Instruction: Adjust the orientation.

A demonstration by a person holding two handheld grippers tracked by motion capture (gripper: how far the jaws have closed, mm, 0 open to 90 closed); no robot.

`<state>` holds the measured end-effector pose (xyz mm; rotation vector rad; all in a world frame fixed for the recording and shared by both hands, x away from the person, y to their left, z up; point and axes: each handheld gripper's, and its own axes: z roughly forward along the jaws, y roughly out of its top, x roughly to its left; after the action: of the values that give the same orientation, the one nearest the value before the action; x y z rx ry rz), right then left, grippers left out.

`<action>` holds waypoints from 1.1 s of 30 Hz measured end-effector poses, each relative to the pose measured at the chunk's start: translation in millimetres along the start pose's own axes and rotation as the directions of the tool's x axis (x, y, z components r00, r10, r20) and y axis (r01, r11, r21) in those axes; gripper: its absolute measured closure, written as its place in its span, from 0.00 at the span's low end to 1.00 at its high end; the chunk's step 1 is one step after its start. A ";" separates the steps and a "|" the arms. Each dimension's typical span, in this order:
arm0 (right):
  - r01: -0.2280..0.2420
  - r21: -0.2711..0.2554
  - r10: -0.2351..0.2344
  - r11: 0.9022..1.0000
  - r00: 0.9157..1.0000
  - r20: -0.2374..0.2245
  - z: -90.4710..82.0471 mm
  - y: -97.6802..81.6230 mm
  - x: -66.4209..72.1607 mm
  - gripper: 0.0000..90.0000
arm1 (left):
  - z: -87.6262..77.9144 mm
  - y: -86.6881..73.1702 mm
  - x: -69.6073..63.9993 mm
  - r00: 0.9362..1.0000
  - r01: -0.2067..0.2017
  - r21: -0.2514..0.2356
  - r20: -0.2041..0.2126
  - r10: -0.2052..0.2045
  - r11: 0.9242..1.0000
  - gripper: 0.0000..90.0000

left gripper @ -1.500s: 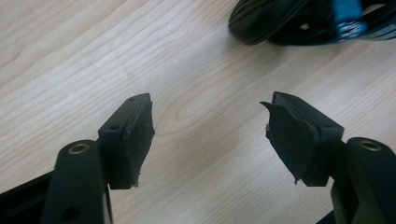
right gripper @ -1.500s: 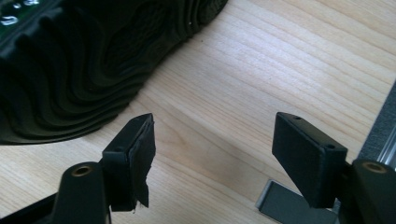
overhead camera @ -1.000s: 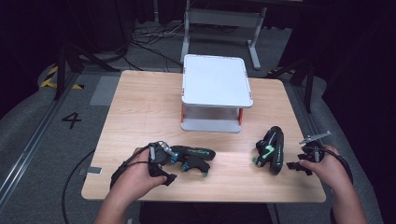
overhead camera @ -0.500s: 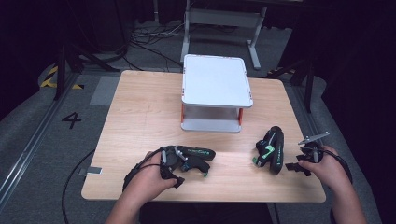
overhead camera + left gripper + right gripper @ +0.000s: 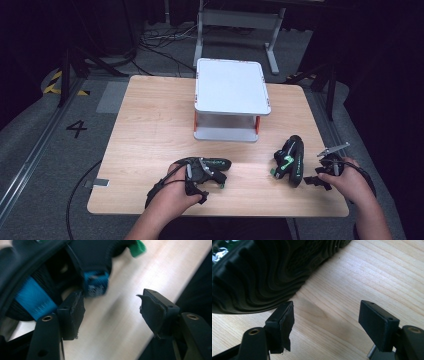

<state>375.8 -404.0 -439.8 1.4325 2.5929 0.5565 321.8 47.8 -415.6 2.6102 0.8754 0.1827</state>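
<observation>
**Wood table with a shelf, two shoes and two open grippers**

Pale wood forms the table [image 5: 150,130], the largest thing in the high view; it stands on a grey floor [image 5: 45,135] marked with the figure 4. A white two-level shelf [image 5: 231,92] with orange corner posts stands at the middle of the table's far half. Two black shoes with green trim lie on the near half, well apart from each other. The left shoe [image 5: 216,165] lies on its side near the front edge, left of centre; the left gripper view shows its blue lining [image 5: 35,301] and a blue tab [image 5: 96,285]. The right shoe [image 5: 291,161] lies near the table's right edge, its ridged sole [image 5: 269,270] facing the right gripper's camera. The left gripper [image 5: 199,176] is at the heel end of the left shoe. Its jaws have just been opening and stand apart, with bare table between them; the left pad [image 5: 72,312] sits just beside the shoe's collar, and whether it touches cannot be told. The right gripper [image 5: 320,172] rests at the table's right edge, just beside the right shoe. Its jaws stand apart over bare wood, gripping nothing; the sole lies just beyond the left pad [image 5: 283,323].
</observation>
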 end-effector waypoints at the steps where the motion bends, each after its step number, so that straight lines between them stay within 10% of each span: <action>1: 0.002 0.000 -0.002 1.000 1.000 0.002 0.4 -0.4 -0.4 0.33 | 3.1 0.2 1.6 1.000 0.001 0.000 -0.007 -0.001 1.000 0.40; 9: 0.008 0.009 -0.008 1.000 1.000 0.001 2.0 -2.6 -0.8 0.33 | 22.6 1.3 11.2 0.999 0.032 0.004 -0.033 -0.032 0.999 0.67; 21: -0.002 0.003 0.002 1.000 1.000 0.011 -1.8 -5.9 -1.9 0.33 | -12.2 10.9 16.2 1.000 0.018 -0.052 -0.013 -0.018 0.999 0.77; 33: -0.008 -0.001 0.008 1.000 1.000 0.025 -4.9 -11.3 -1.7 0.33 | -28.1 42.0 -0.8 0.988 -0.130 -0.042 0.080 0.134 0.991 0.77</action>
<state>366.4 -412.1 -439.6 1.4412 2.5682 0.5367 337.7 25.3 -373.3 2.6222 0.6655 0.1242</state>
